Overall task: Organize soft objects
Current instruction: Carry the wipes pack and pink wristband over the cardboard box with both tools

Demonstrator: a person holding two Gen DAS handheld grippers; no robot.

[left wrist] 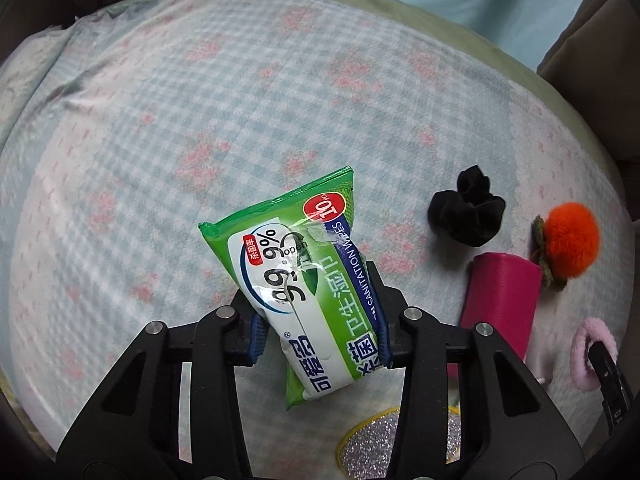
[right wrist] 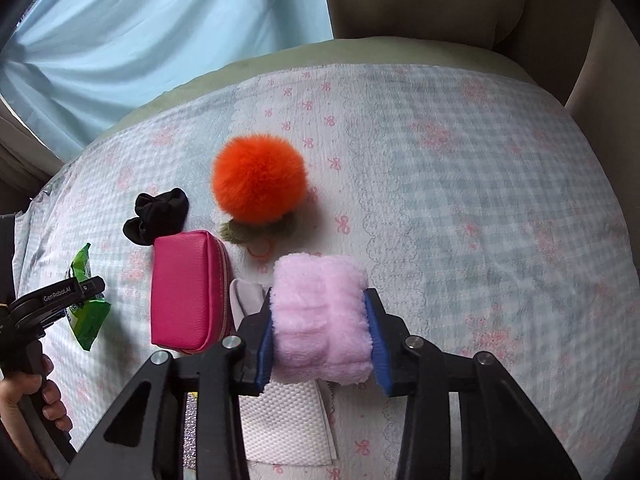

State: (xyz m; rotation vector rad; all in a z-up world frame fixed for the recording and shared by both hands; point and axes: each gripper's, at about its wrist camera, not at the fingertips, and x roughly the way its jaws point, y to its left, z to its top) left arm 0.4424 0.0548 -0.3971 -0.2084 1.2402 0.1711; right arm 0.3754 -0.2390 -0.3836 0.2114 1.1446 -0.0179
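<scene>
Green foil wipes packet (left wrist: 308,280) sits clamped in your left gripper (left wrist: 320,336), fluffy pink headband (right wrist: 320,320) pinched in your right gripper (right wrist: 320,344), both seemingly lifted for sorting.

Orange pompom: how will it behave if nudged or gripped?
The pompom looks round and fluffy, so it would probably compress a lot under the jaws. Likely very light. Its green leaf base rests on the bedspread, which may stop it rolling freely.

Both tongs engaged.
My left tongs (left wrist: 318,330) are clamped on the wipes pack (left wrist: 292,280); my right tongs (right wrist: 320,340) pinch the pink plush band (right wrist: 320,320).
</scene>
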